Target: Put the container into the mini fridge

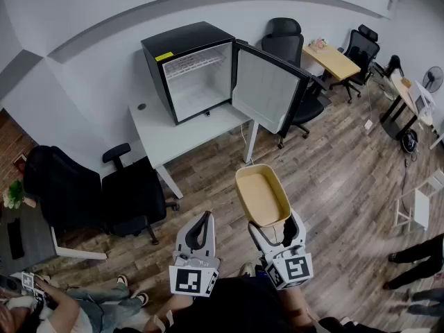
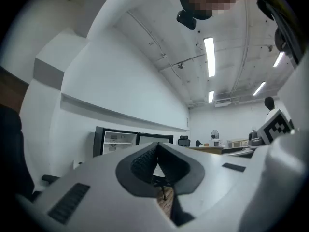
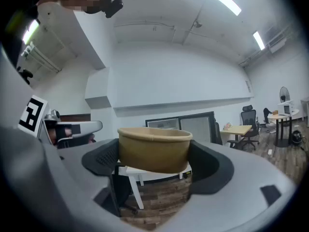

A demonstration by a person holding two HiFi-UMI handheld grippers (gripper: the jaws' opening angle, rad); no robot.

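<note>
While the right tongs [image 1: 276,225] are pinching the container [image 1: 261,194] by its two sides, their jaws are standing spread wide around it, and the left tongs [image 1: 202,229] are hanging beside them, pressed together with nothing between. The tan, open-topped container is sitting at lower centre of the head view, above the wooden floor [image 1: 333,179] and well apart from the mini fridge [image 1: 198,71]. That is standing at upper centre on the white tabletop [image 1: 173,137], with its door [image 1: 267,89] swung open to the right.

Judging from this, the carry toward the fridge is the step in hand. Doing it well is looking like a matter of holding the container level and squeezing gently (the walls look like thin paperboard and would probably buckle). It also means steering left of the open door and aiming for the bare floor of the compartment, below the rack near its top.

As for writing, a yellow sticker [image 1: 164,56] is showing on the fridge's top, but it is too small to read. The left cube [image 1: 193,281] and the right cube [image 1: 291,268] are carrying only black-and-white square patterns. No print is showing on the container.
</note>
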